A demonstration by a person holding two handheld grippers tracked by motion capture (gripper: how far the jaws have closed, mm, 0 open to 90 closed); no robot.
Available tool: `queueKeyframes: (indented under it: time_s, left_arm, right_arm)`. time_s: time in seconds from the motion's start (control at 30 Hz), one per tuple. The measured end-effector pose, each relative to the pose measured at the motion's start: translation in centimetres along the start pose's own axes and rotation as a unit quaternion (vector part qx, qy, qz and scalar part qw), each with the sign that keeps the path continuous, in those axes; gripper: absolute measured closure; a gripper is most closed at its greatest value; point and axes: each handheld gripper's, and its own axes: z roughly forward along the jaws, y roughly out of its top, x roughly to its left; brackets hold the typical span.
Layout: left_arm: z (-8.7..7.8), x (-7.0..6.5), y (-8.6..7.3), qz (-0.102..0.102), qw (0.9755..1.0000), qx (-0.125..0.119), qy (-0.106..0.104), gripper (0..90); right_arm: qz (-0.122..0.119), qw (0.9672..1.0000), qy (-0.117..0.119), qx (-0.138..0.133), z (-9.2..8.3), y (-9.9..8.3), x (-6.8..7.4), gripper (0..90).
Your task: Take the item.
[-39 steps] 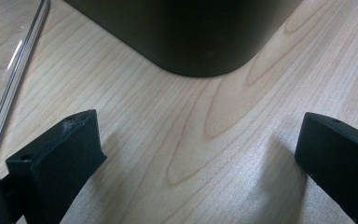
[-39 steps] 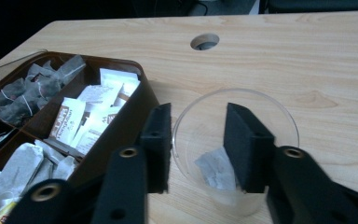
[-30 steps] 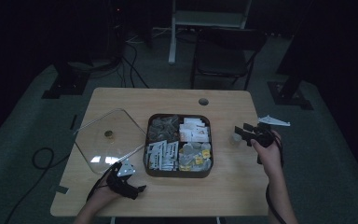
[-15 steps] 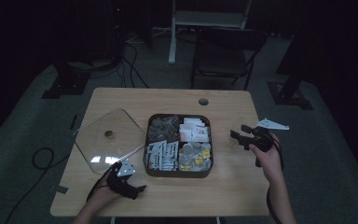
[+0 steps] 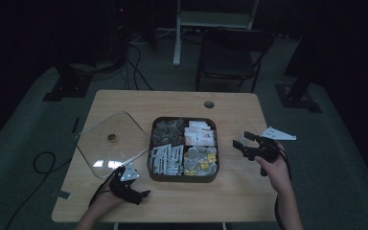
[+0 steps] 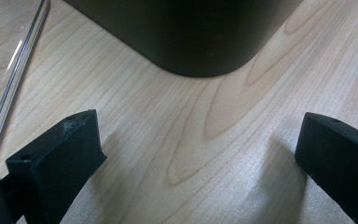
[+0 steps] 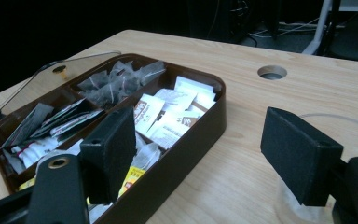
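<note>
A brown four-compartment tray of tea bags and sachets sits mid-table, and in the right gripper view the tray lies ahead on the left. My right gripper hovers just right of it. Its jaws have just been opening, and the right gripper is open with nothing pressed between its pads. A see-through vessel shows faintly below its right jaw. My left gripper rests open on the wood by the tray's near left corner; in its own view the left gripper holds nothing.
A clear square lid with a brass knob lies flat left of the tray, its edge beside my left jaw. A cable hole sits at the table's far side. A chair stands beyond the table.
The right gripper has shifted slightly toward the near edge and its jaws have spread wider. The left gripper has stayed put.
</note>
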Motion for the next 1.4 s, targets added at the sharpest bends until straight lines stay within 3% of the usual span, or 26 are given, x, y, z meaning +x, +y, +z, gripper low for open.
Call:
queueKeyframes:
  time_s: [0.27, 0.5, 1.03, 1.4]
  left_arm:
    - [0.0, 0.0, 0.0, 0.0, 1.0, 0.001, 0.0, 1.1]
    - [0.0, 0.0, 0.0, 0.0, 1.0, 0.0, 0.0, 1.1]
    - [0.0, 0.0, 0.0, 0.0, 1.0, 0.001, 0.0, 1.1]
    - [0.0, 0.0, 0.0, 0.0, 1.0, 0.001, 0.0, 1.1]
  right_arm:
    - [-0.013, 0.9996, 0.025, 0.002, 0.1, -1.1, 0.9, 26.3]
    - [-0.016, 0.9993, 0.033, 0.01, 0.2, -2.3, 1.5, 26.3]
    - [-0.014, 0.999, 0.036, 0.022, 0.2, -5.3, 1.9, 26.3]
    - [-0.021, 0.9977, 0.034, 0.055, 0.4, -7.6, 2.1, 26.2]
